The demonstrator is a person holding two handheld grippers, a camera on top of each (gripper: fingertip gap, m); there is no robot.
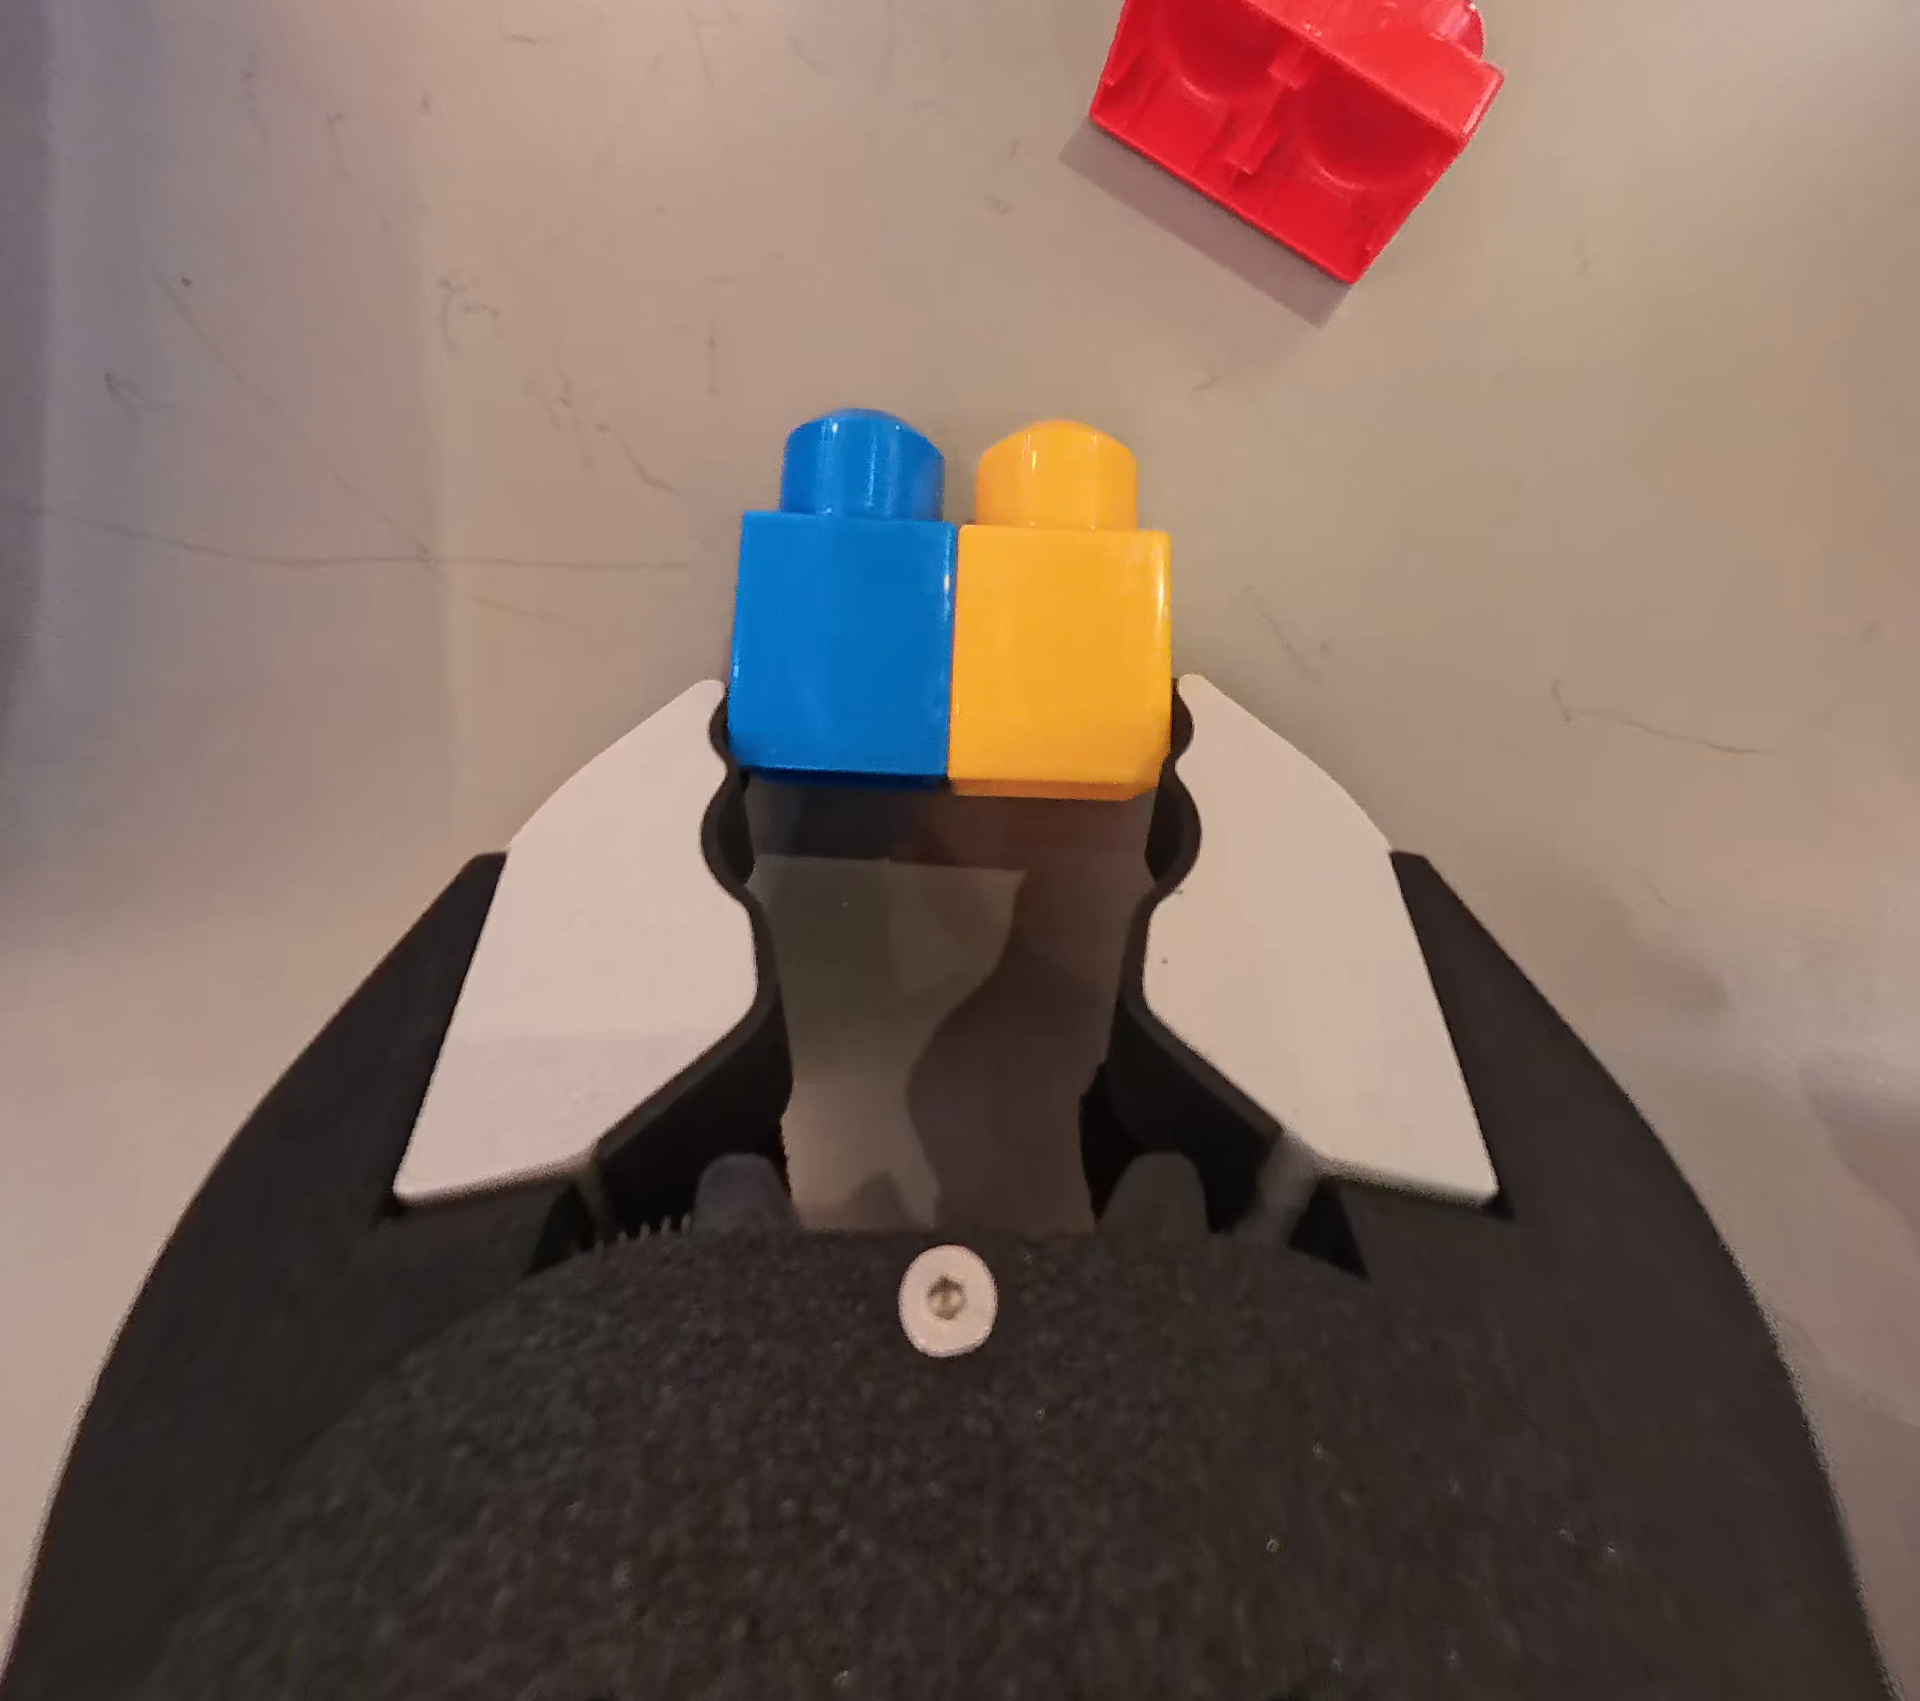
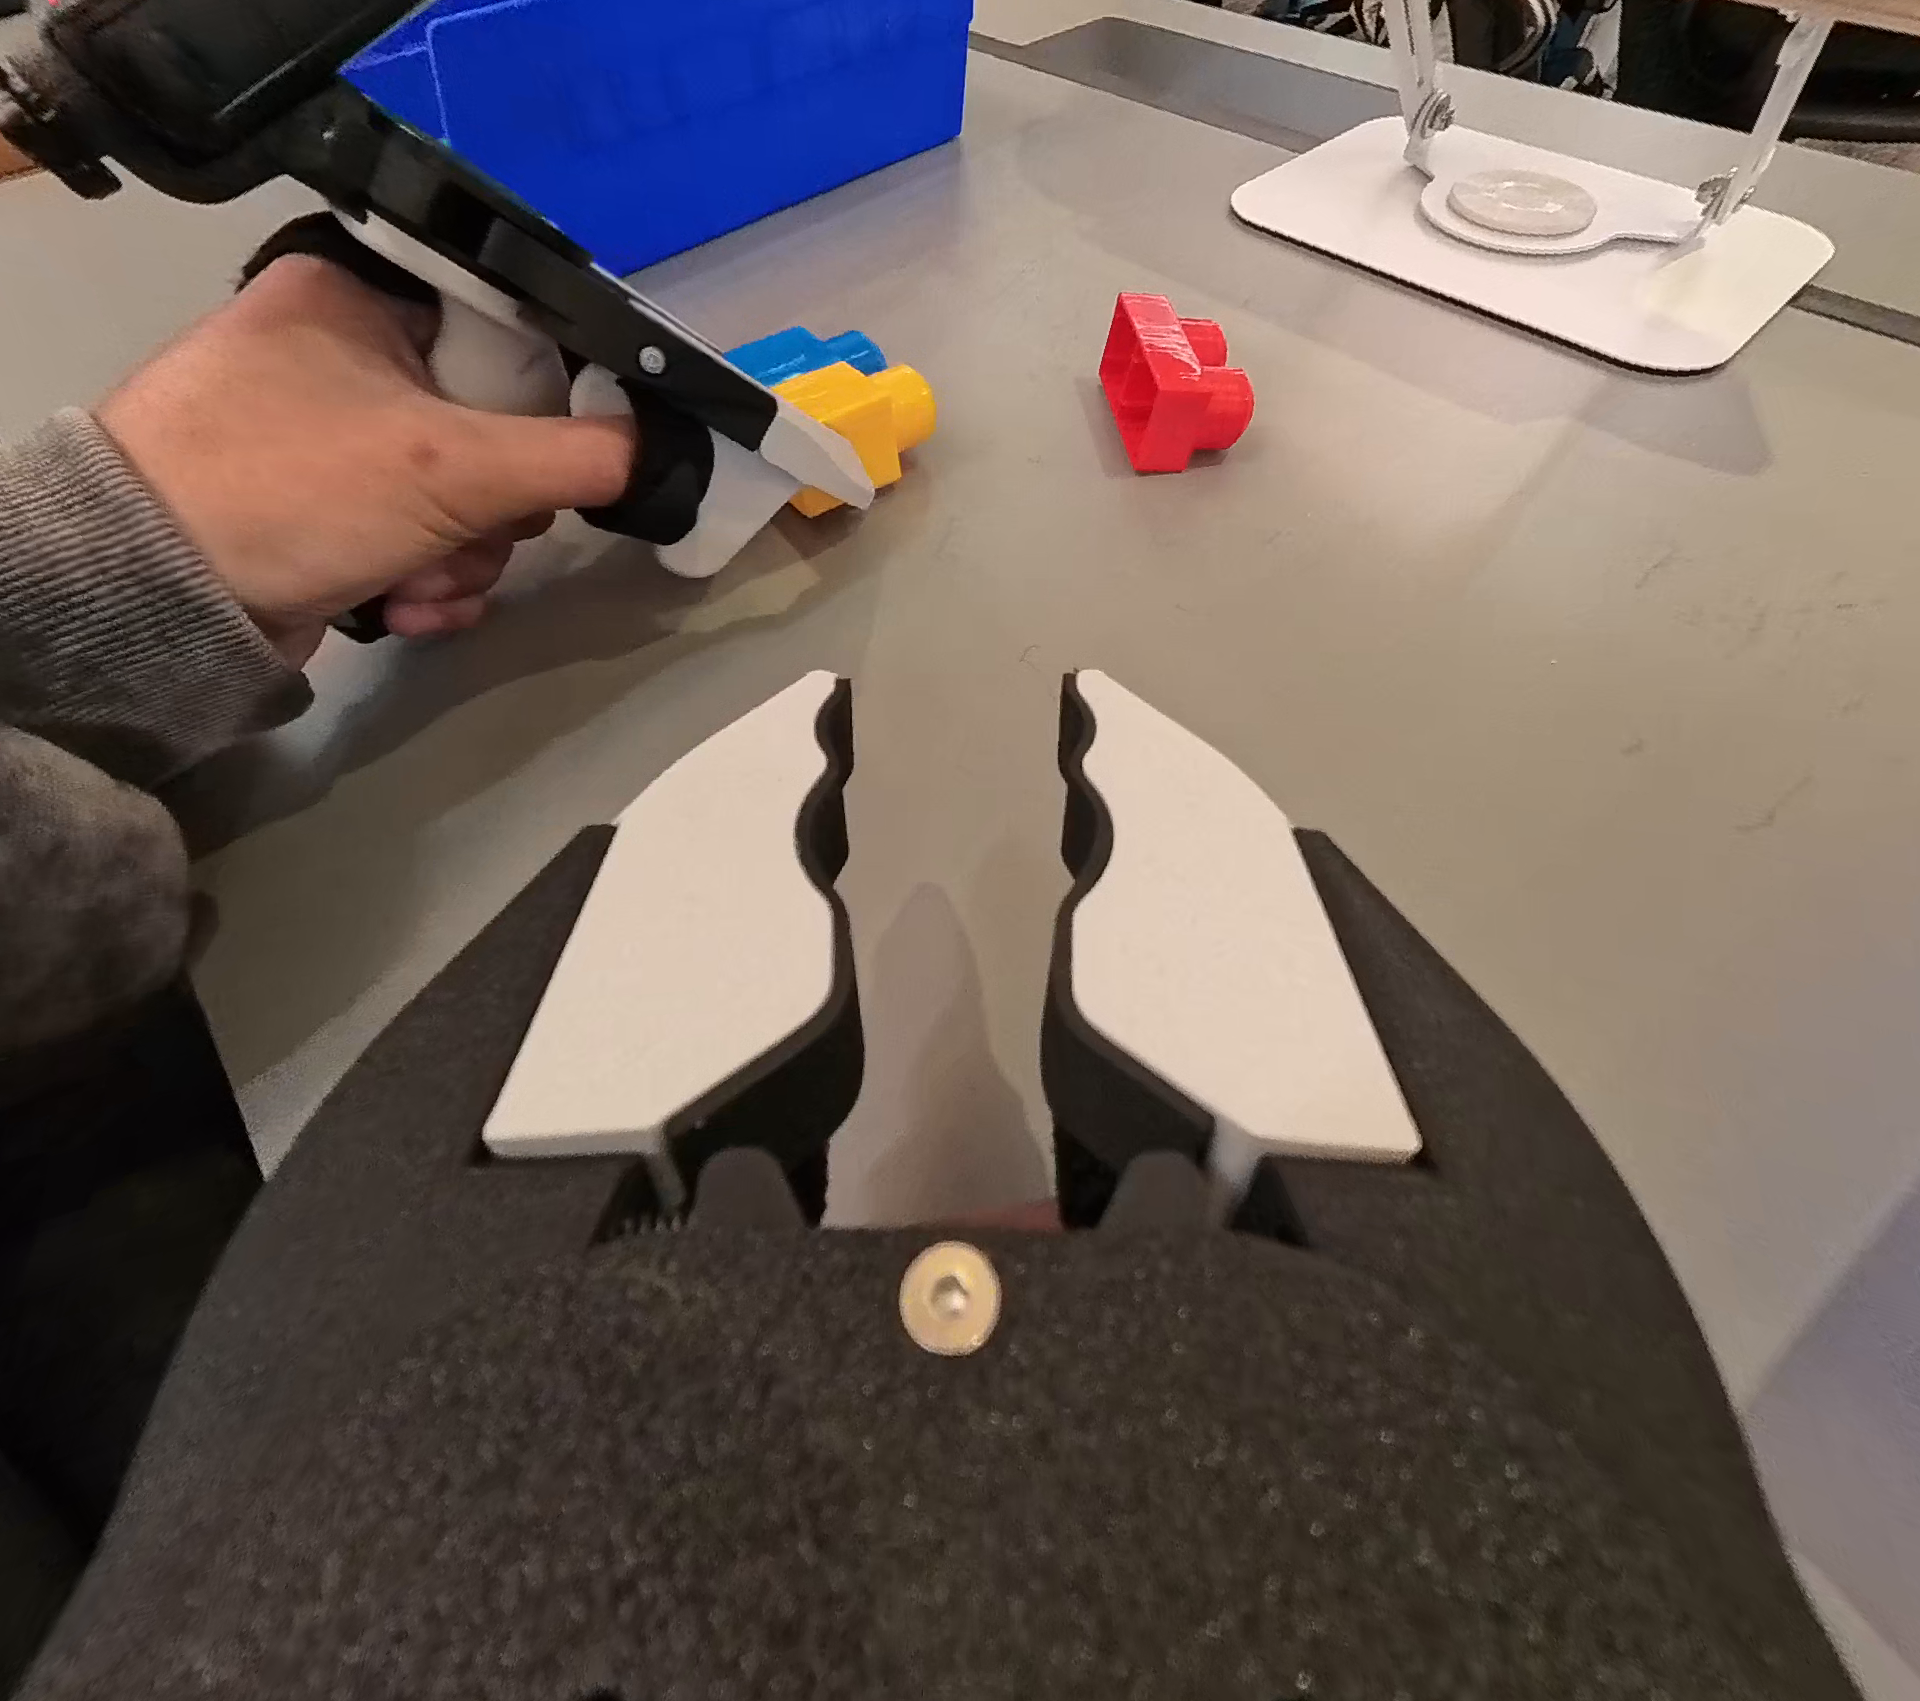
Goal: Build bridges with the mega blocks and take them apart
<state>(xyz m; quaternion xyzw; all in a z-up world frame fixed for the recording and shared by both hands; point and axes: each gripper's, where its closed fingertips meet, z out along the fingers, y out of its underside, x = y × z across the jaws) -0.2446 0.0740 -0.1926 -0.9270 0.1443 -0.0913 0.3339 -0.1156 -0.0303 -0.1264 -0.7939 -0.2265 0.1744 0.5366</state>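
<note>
In the left wrist view, the left hand-held gripper [image 1: 951,716] is clamped on a blue block [image 1: 842,643] and a yellow block [image 1: 1060,664] pressed side by side at frame centre, studs pointing away. A red two-stud block [image 1: 1299,82] lies on its side at upper right on the grey surface [image 1: 416,301]. In the right wrist view, a person's hand [image 2: 312,446] at left tilts that gripper downward. The right hand-held gripper [image 2: 956,695], at lower centre, hovers with fingers apart, holding nothing. A blue bin [image 2: 707,51] sits upper left.

Two single-stud blocks [image 1: 951,654] are laid side by side (touching) on the table [image 2: 1351,664], with the two-stud block [image 1: 1294,82] well apart to their right.
</note>
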